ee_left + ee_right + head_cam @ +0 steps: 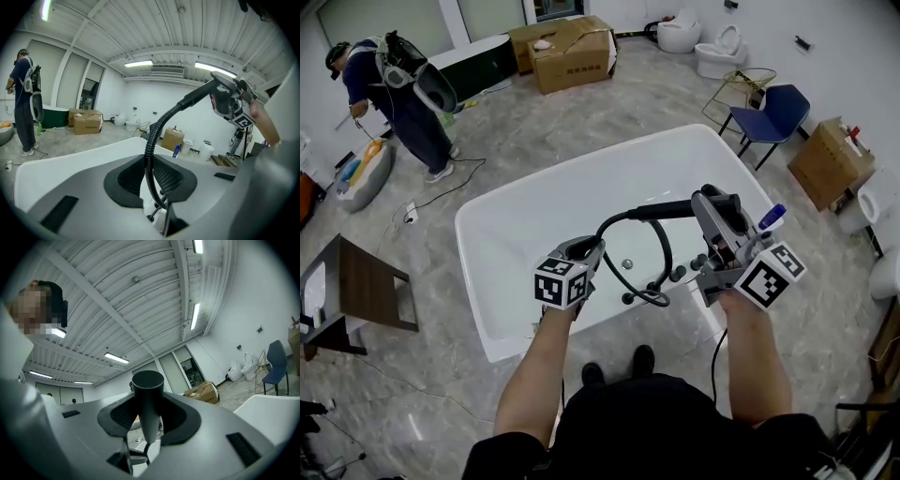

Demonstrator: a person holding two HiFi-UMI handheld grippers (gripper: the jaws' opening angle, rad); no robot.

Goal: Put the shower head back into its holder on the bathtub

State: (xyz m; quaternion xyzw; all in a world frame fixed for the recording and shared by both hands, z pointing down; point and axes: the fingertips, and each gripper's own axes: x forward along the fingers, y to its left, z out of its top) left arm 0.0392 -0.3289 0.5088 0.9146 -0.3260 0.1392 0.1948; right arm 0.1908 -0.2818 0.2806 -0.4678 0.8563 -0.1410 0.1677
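One tub [478, 220]: lying white and open below both grippers.
Hose [150, 150]: looping black from the tub's near rim up to the shower head.
Shower head [147, 399]: hanging above the tub's near side.
Right gripper [705, 200]: gripping the shower head's handle, jaws partly apart.
Left gripper [584, 249]: pinching the hose, jaws narrow.

Held roughly level over a glossy white rounded bathtub [492, 246]: a slim matte-black shower head [664, 210], clamped in the right gripper [701, 204]. Trailing from it, a ribbed black hose [660, 251], pinched in the left gripper [594, 247], looping down to black fittings [630, 298] on the near rim.
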